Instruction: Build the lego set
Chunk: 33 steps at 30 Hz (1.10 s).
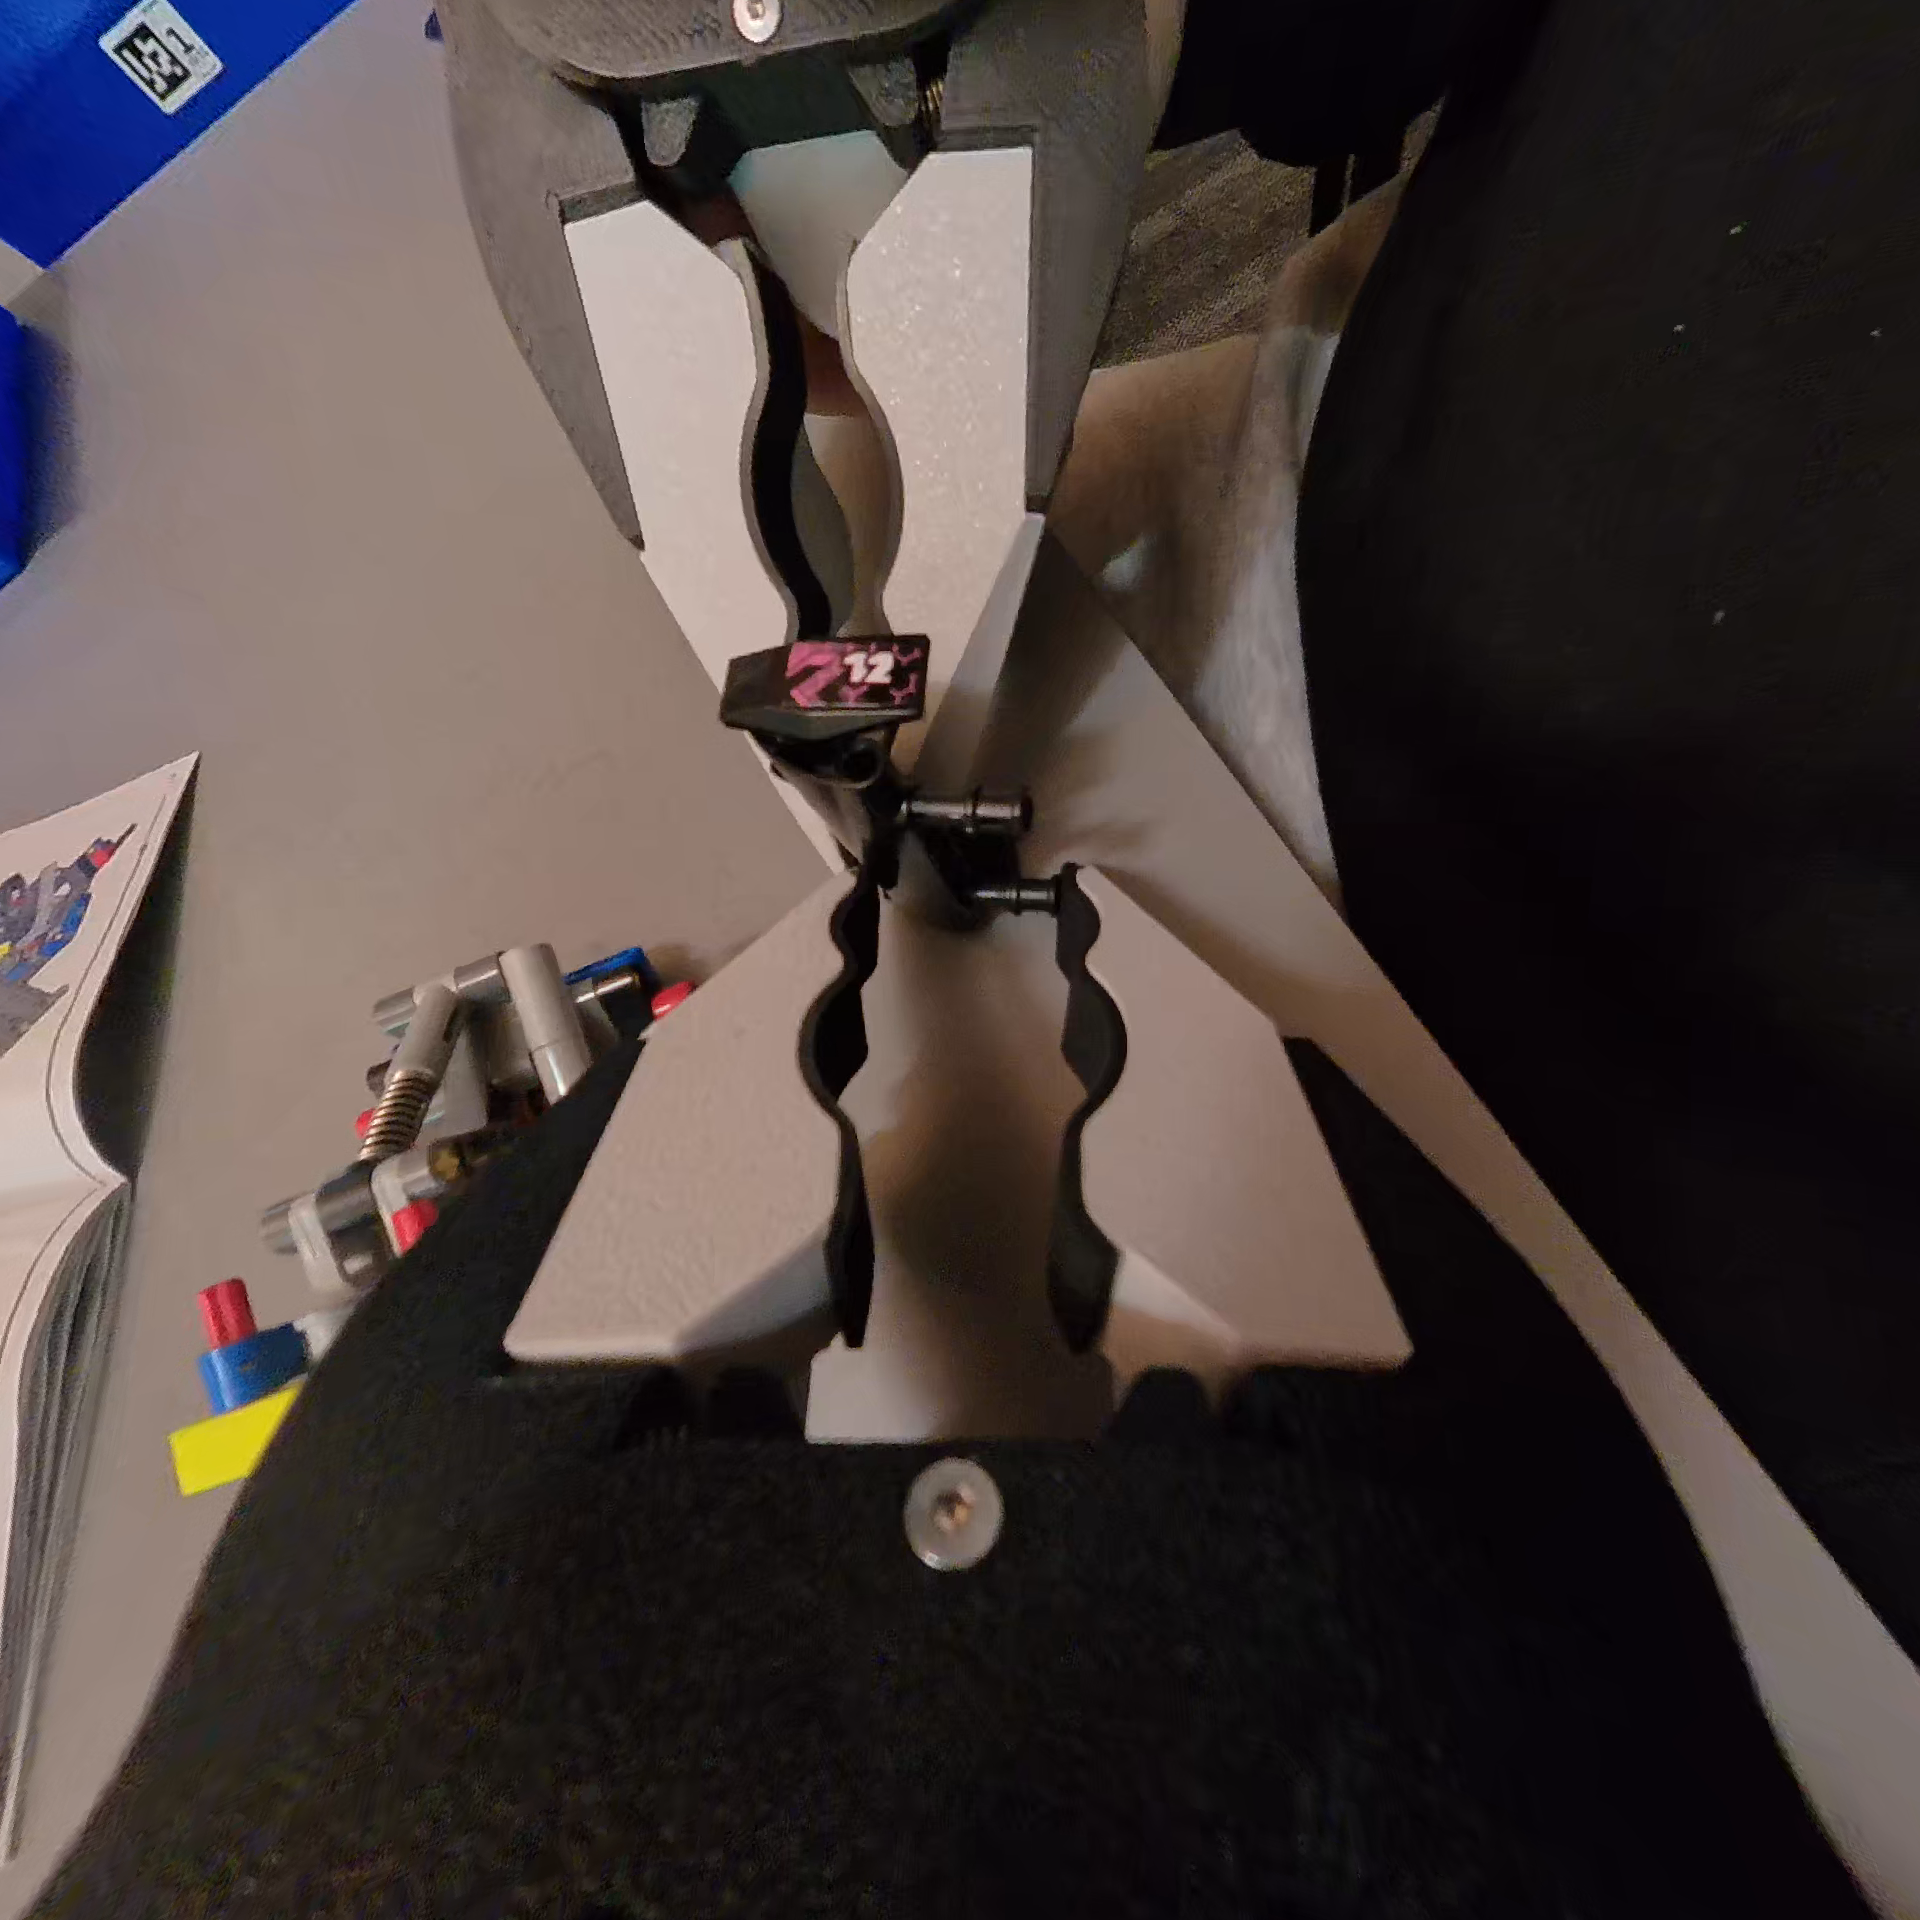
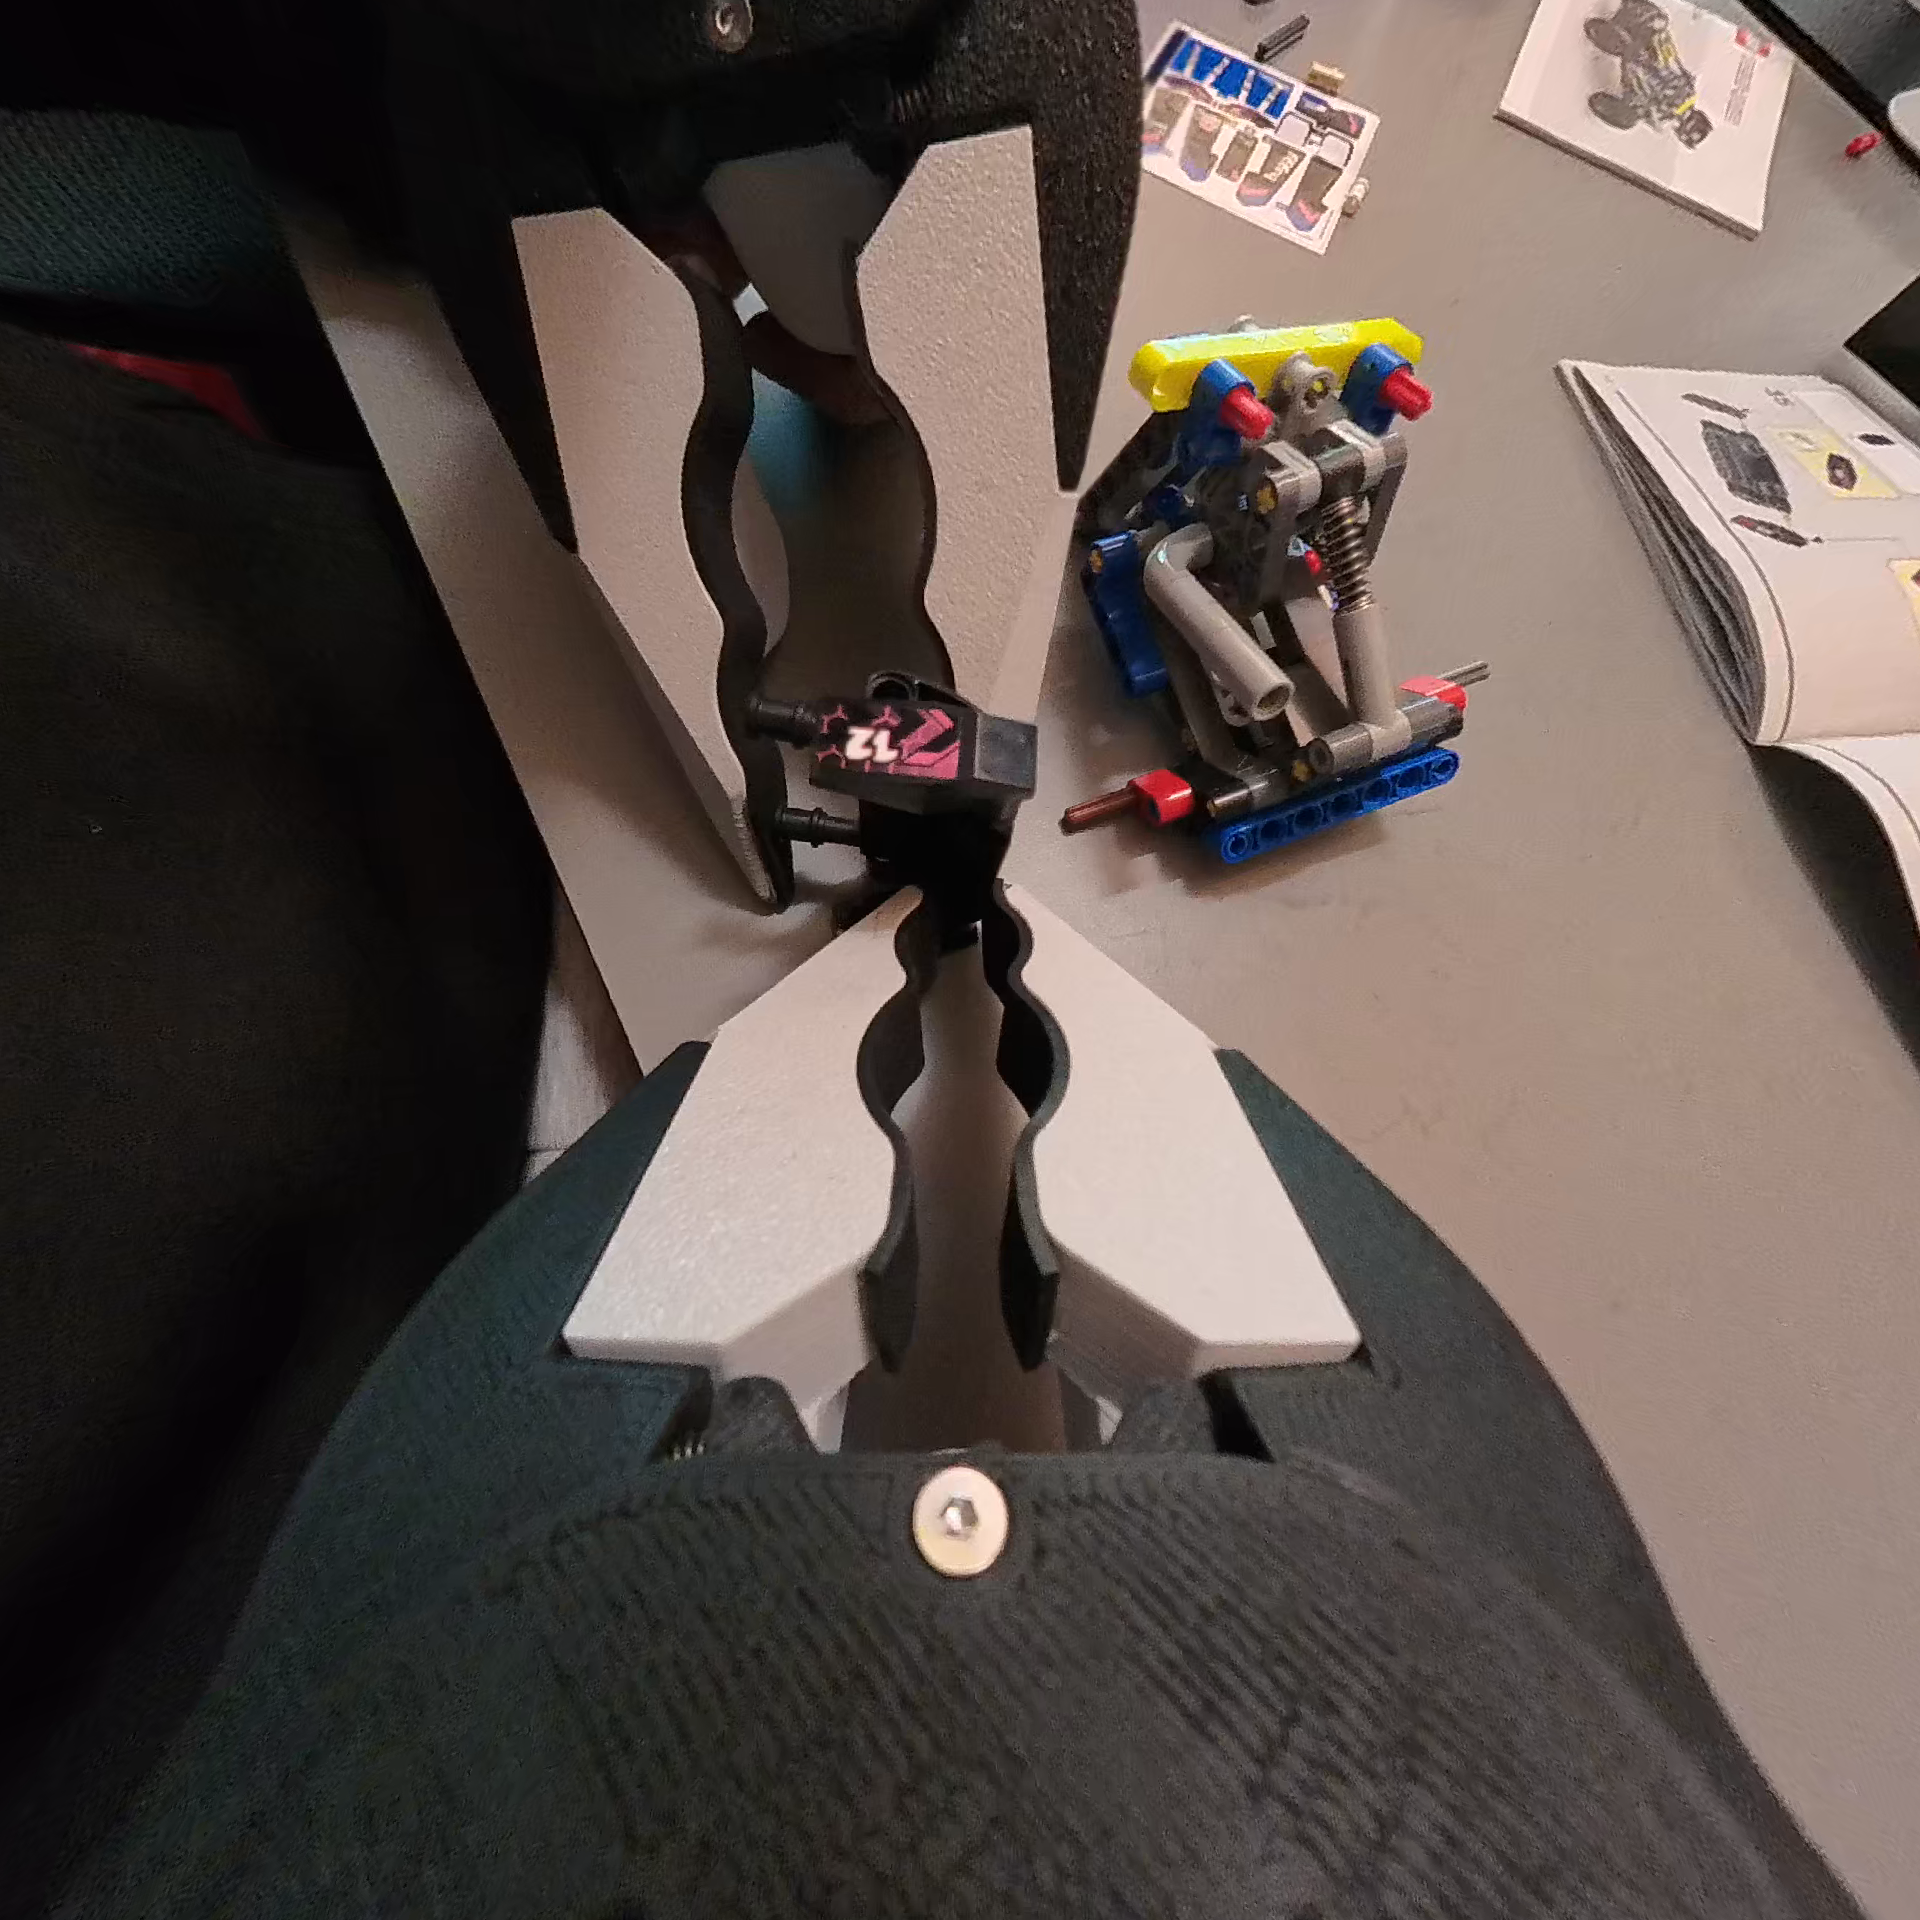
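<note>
The right gripper (image 2: 961,914) has its fingertips clamped on the lower stem of a small black brick assembly (image 2: 925,769), a piece topped by a black block bearing a pink sticker, with two black pins (image 2: 805,769) sticking out sideways. It is held in the air just off the near edge of the grey table (image 2: 1455,1039). The left gripper (image 1: 966,894) meets it tip to tip from the opposite side, its jaws standing apart; its right fingertip (image 1: 1075,894) touches the end of the lower pin, while the left fingertip lies against the assembly's dark side, though how firmly cannot be made out, since the black parts merge with the black finger pads there. The exact spot where the right gripper's pads bite is likewise lost in shadow. Farther in on the table rests a partly built toy vehicle frame (image 2: 1278,582) in grey, blue, yellow and red; the left wrist view shows only a slice of it, the rest covered by the gripper's body. An open instruction booklet (image 2: 1766,561) lies toward the table's right edge, cut off by the picture border, and a sticker sheet (image 2: 1257,135) and a second booklet (image 2: 1652,104) lie at the far side. A blue box (image 1: 94,114) is cropped in the corner of the left wrist view. Dark fabric (image 2: 208,831) fills the space off the near edge, without readable detail.
</note>
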Tool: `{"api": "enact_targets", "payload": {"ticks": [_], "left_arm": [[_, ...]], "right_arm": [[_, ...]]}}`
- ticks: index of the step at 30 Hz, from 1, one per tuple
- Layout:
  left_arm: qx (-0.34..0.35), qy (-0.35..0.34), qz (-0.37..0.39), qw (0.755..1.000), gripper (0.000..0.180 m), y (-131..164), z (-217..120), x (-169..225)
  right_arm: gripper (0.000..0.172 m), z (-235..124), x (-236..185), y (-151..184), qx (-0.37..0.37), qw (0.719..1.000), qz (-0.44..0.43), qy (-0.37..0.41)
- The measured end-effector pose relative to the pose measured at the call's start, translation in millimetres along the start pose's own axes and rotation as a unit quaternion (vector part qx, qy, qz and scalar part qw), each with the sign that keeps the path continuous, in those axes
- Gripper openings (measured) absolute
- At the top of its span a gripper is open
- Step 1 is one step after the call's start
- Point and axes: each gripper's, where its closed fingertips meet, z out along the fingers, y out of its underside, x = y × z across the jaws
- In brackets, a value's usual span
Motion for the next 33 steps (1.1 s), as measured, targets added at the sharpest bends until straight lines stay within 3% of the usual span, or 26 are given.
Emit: {"api": "enact_targets", "payload": {"ticks": [12,23,33], "left_arm": [[0.006,0.025,0.004,1.0,0.031,1.4,0.5,-1.8],[0.013,0.047,0.026,0.998,0.031,1.9,1.1,-3.5],[0.009,0.053,0.01,0.999,0.03,2.2,1.8,-5.5]], "right_arm": [[0.006,1.0,2.8,1.0,-0.039,0.997,-0.051,0.034],[0.005,1.3,3.9,1.9,-0.032,0.997,-0.06,-0.036],[0.005,2.3,6.0,2.3,-0.053,0.995,-0.076,-0.021]]}}
